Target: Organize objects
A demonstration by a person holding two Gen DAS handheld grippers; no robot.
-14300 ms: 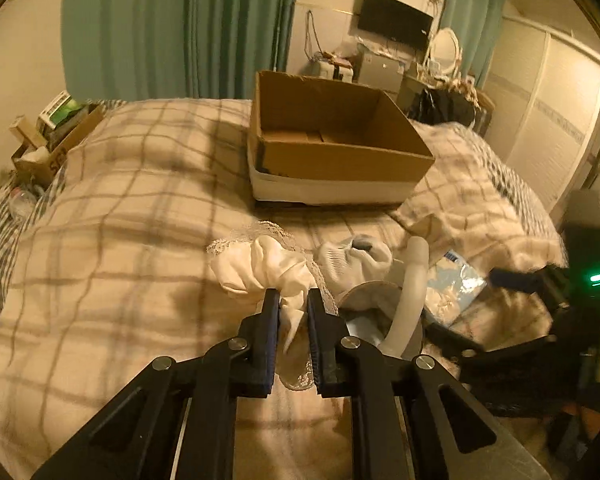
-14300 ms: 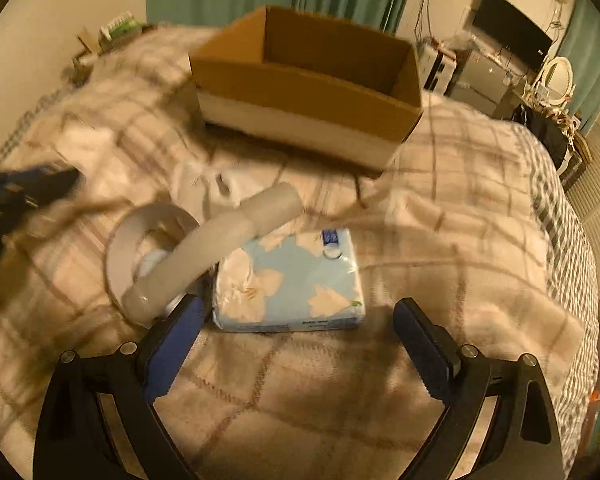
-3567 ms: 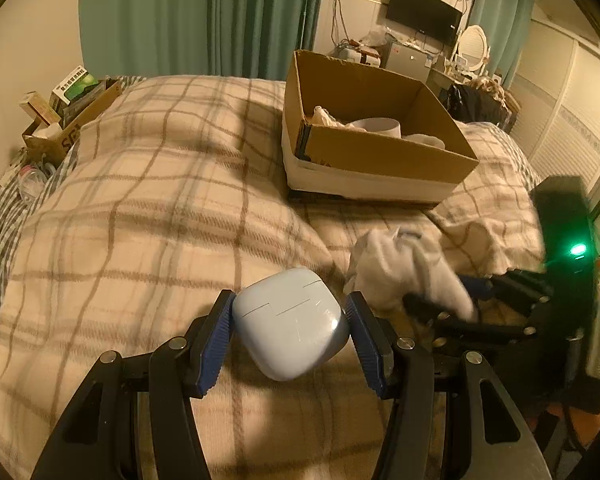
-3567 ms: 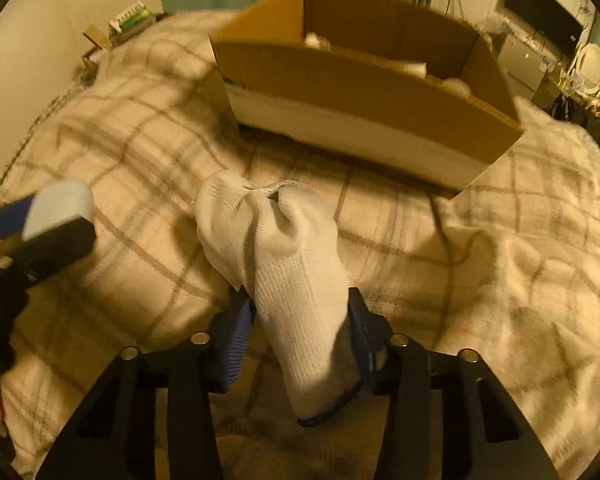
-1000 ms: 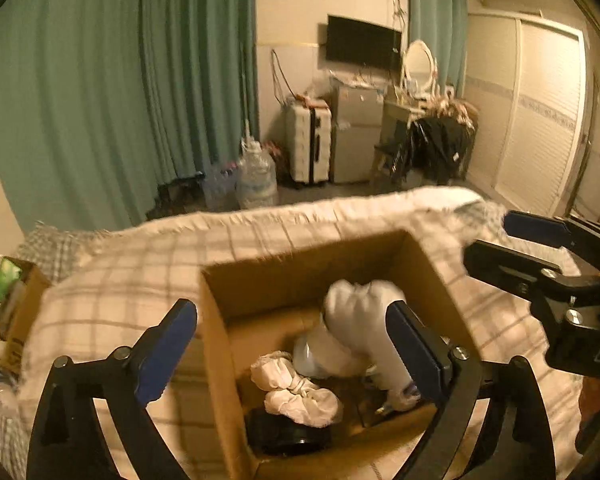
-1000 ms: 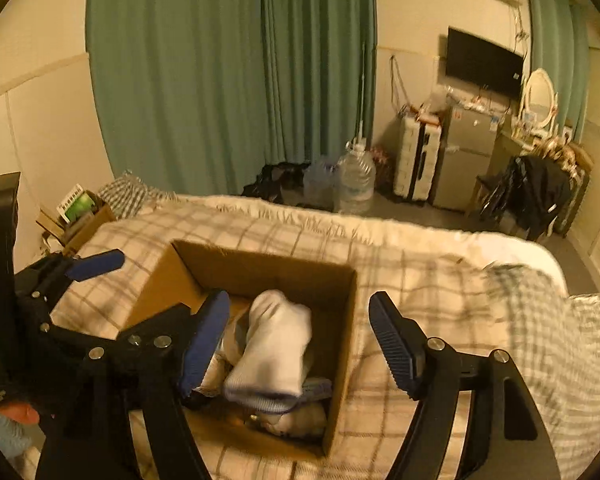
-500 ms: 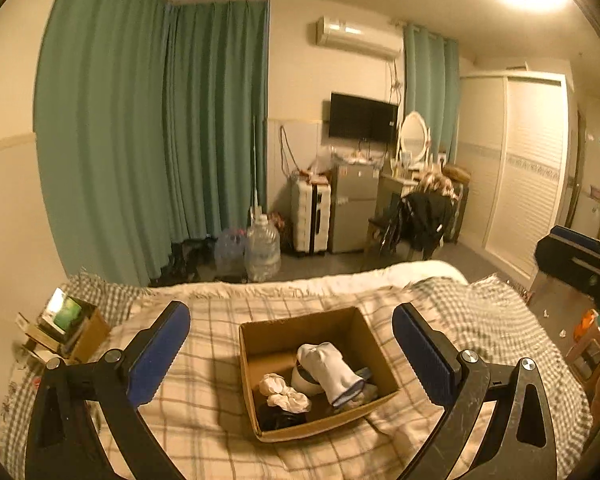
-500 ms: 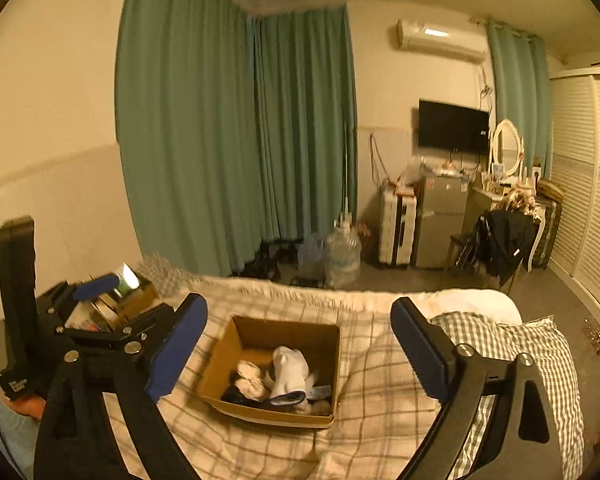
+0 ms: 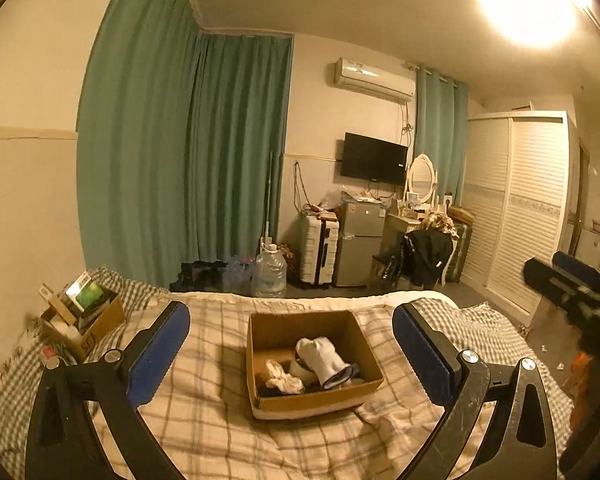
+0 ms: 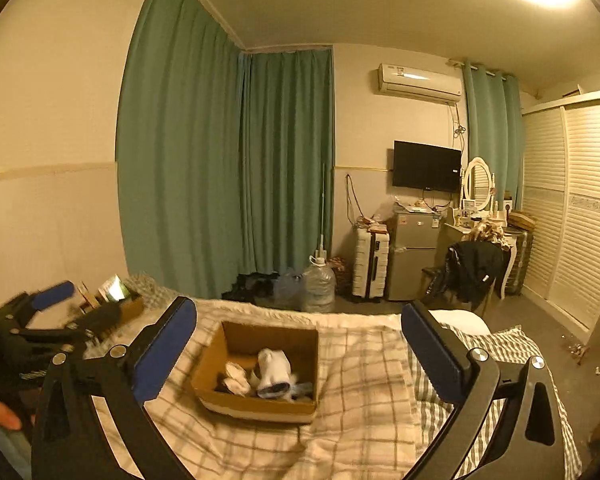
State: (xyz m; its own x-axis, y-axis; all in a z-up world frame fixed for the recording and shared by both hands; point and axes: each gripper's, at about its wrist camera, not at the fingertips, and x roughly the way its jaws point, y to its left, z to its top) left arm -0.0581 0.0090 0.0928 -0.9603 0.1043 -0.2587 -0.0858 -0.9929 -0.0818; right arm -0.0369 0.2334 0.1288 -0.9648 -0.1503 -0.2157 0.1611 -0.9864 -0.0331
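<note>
Bedroom, viewed from high and well back of the bed; items listed left to right.

Small carton of books and packets (image 9: 85,320), far left edge of the bed, against the wall. Not part of the sort, by the look of it.

Left gripper (image 9: 291,354): fingers spread wide, nothing between the blue pads (image 9: 158,354). A second ago it hung close over the box; it is now raised and drawn well away.

Plaid blanket (image 9: 204,364) over the bed: no loose article shows on the visible part, where a case and a sock lay a few seconds back.

Cardboard box (image 9: 260,368), centre of the bed, open-topped. Contents: white sock (image 9: 320,358) with dark cuff lying on top at right of centre, crumpled white lace cloth (image 9: 282,378) at near left, dark and pale items beneath, too small to identify.

Right gripper (image 10: 299,350): fingers likewise spread, empty; it too has pulled up and back from the box.

Far wall, left to right: green curtains (image 9: 188,168), water jug (image 9: 270,272), white suitcase (image 9: 319,250), small fridge (image 9: 358,240), television (image 9: 374,159), dressing table with oval mirror (image 9: 420,178), chair draped in black (image 9: 424,256), louvred wardrobe (image 9: 516,204).

Assessment: both tools released and retreated, everything seen now in the box; the organizing appears complete or nearly so.
</note>
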